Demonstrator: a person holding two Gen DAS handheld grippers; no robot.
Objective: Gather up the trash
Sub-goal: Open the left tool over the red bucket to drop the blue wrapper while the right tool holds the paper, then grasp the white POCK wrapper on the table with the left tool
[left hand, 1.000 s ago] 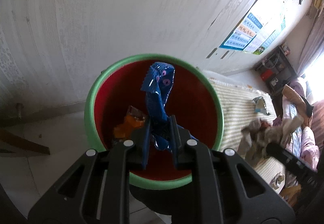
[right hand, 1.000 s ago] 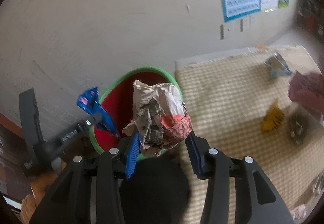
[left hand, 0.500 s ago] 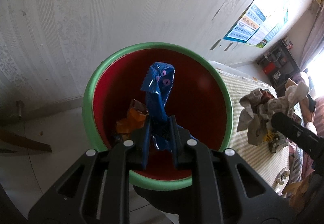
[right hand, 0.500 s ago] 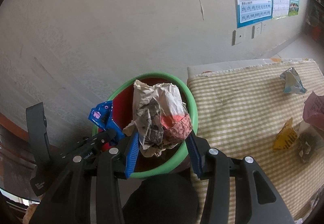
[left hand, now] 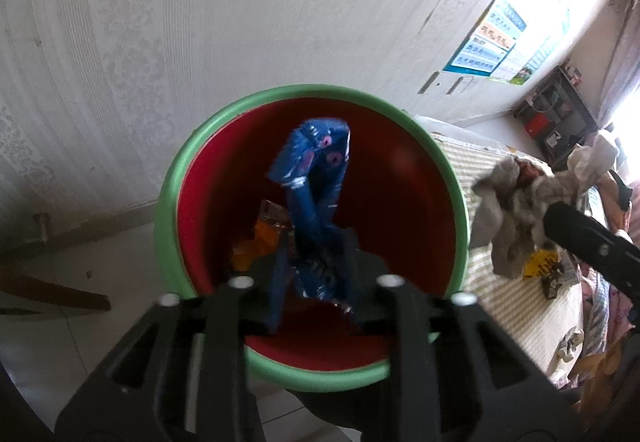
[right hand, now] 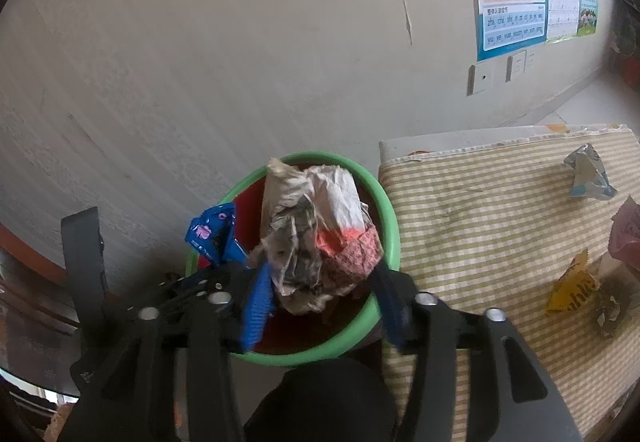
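Note:
A red bin with a green rim [left hand: 172,202] stands on the floor by the wall, with an orange wrapper [left hand: 266,234] inside. Over its mouth, the jaws of my left gripper [left hand: 314,274] are opening. A twisted blue snack wrapper [left hand: 316,182] stands loose between them, with a gap at the left pad. My right gripper [right hand: 320,274] hangs over the same rim [right hand: 390,226], its jaws also opening. A crumpled newspaper wad [right hand: 316,226] still sits between its blue pads. The blue wrapper [right hand: 210,232] shows at the left of the right wrist view.
To the right of the bin is a low surface under a striped cloth [right hand: 480,222]. On it lie a silver-blue wrapper [right hand: 588,174], a yellow wrapper [right hand: 572,290] and pink paper [right hand: 624,230]. The wall rises close behind the bin.
Both pairs of jaws have spread wider. The blue wrapper has loosened in the left jaws. The right gripper with the paper wad has moved over the bin's mouth.

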